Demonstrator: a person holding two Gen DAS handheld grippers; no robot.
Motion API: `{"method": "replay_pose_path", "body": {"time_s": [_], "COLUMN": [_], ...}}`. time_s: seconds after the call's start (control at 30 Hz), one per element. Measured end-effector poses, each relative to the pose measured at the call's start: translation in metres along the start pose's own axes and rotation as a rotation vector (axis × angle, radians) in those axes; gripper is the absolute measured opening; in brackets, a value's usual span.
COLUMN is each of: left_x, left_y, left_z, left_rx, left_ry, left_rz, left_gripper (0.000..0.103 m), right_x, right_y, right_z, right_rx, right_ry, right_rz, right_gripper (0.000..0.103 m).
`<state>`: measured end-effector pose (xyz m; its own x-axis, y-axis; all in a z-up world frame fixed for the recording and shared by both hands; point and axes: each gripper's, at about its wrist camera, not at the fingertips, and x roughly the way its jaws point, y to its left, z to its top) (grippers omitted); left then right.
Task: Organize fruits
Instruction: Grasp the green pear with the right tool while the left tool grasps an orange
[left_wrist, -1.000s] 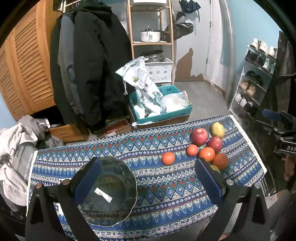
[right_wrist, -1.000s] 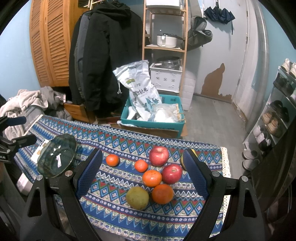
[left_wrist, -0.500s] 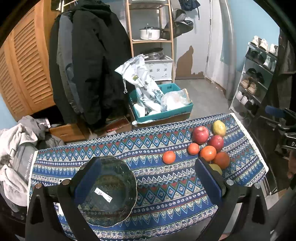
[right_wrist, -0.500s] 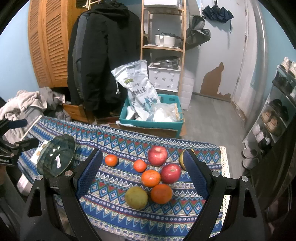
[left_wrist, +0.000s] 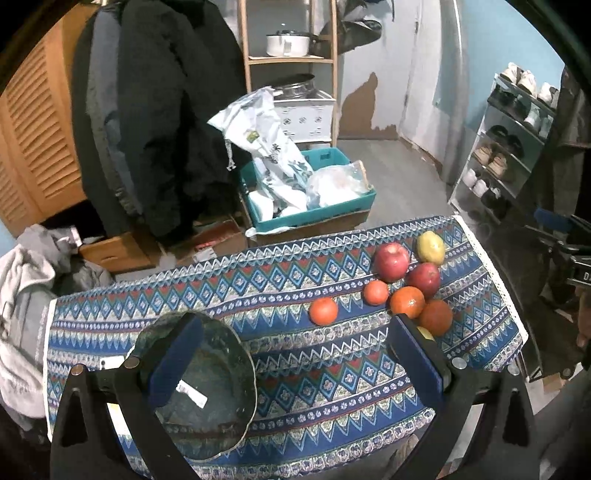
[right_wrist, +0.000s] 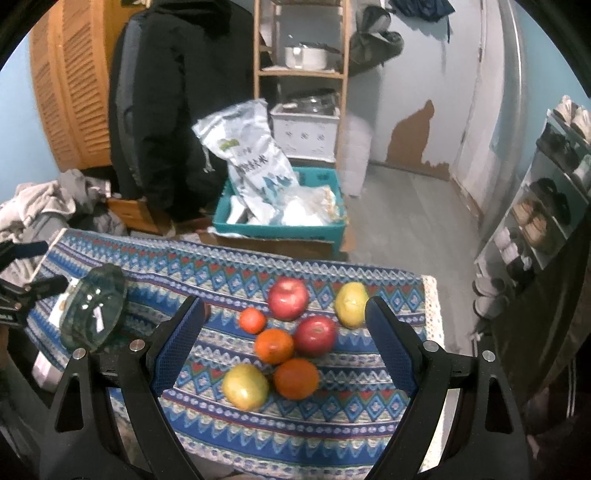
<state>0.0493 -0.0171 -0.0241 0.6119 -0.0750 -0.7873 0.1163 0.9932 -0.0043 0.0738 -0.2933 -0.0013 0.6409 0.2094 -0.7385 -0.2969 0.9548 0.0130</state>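
Several fruits lie grouped on the patterned tablecloth (right_wrist: 236, 273): two red apples (right_wrist: 287, 298) (right_wrist: 315, 335), oranges (right_wrist: 274, 345) (right_wrist: 296, 378), a small tangerine (right_wrist: 252, 320) and two yellow-green fruits (right_wrist: 245, 386) (right_wrist: 351, 304). A dark glass bowl (left_wrist: 207, 384) sits at the table's left end, also in the right wrist view (right_wrist: 94, 306). My left gripper (left_wrist: 295, 354) is open and empty, its left finger over the bowl. My right gripper (right_wrist: 284, 339) is open and empty above the fruit group. In the left wrist view the fruits (left_wrist: 406, 301) lie to the right.
Beyond the table's far edge stand a teal crate (right_wrist: 280, 225) with bags, a wooden shelf (right_wrist: 301, 74), hanging coats (left_wrist: 155, 110) and a shoe rack (left_wrist: 513, 136). A pile of clothes (left_wrist: 22, 295) lies left of the table.
My right gripper has moved forward and down over the fruit group, which now sits between its fingers. My left gripper has shifted slightly; the bowl stays put.
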Motion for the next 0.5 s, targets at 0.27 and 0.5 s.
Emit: {"method": "replay_pose_path", "body": {"time_s": [0.27, 0.5], "left_x": [0.033, 0.079], "left_y": [-0.001, -0.004], "left_z": [0.032, 0.046], "left_rx": [-0.005, 0.003], "left_ry": [0.063, 0.147], "left_rz": [-0.044, -0.076], "left_gripper": [0.102, 0.102], "right_x": [0.035, 0.076], "right_y": [-0.037, -0.053], "right_z": [0.010, 0.016], "right_rx": [0.065, 0.042], "right_ry": [0.115, 0.210], "right_rz": [0.001, -0.006], "right_gripper": [0.087, 0.087]}}
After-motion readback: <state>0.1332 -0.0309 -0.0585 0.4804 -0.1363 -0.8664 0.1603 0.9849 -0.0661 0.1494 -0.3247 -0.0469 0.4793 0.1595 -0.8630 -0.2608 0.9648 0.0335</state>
